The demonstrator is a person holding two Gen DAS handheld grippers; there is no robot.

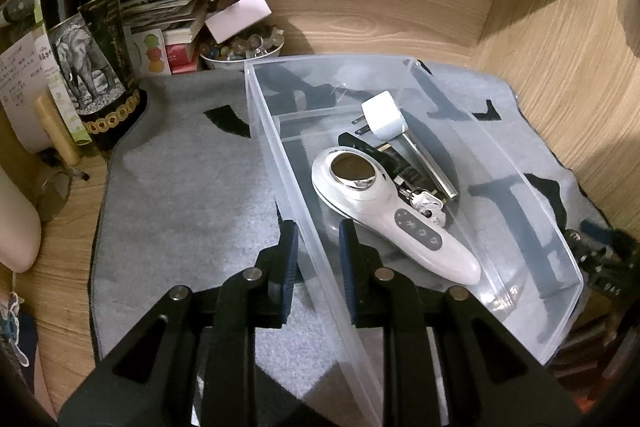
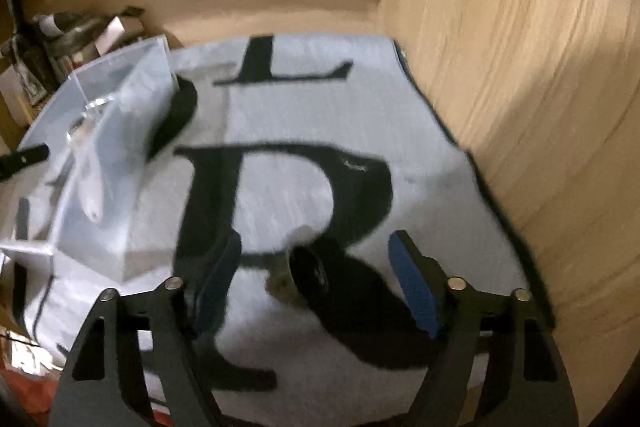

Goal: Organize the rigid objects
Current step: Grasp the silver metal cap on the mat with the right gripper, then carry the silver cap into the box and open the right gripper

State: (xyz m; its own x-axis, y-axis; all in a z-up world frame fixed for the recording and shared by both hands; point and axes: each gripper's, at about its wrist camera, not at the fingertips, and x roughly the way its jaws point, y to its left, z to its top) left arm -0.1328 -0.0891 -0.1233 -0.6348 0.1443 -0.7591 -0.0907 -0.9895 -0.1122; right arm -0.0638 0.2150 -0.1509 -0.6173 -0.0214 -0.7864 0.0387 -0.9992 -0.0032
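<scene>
A clear plastic bin (image 1: pixel 256 115) sits on a grey mat (image 1: pixel 180 187). It holds a white handheld device (image 1: pixel 384 211), a white plug adapter (image 1: pixel 384 115), a metal bar (image 1: pixel 430 163) and keys (image 1: pixel 428 205). My left gripper (image 1: pixel 318 251) is shut on the bin's near left wall, one finger each side. In the blurred right wrist view my right gripper (image 2: pixel 316 283) is open and low over the mat (image 2: pixel 400 115), with a small dark round object (image 2: pixel 308 267) lying between its fingers. The bin (image 2: pixel 100 155) shows at its left.
A dark wine bottle (image 1: pixel 88 39), stacked papers and boxes (image 1: pixel 160 11) and a bowl of marbles (image 1: pixel 240 47) stand at the back left. Wooden walls (image 2: pixel 520 87) close in the back and right side.
</scene>
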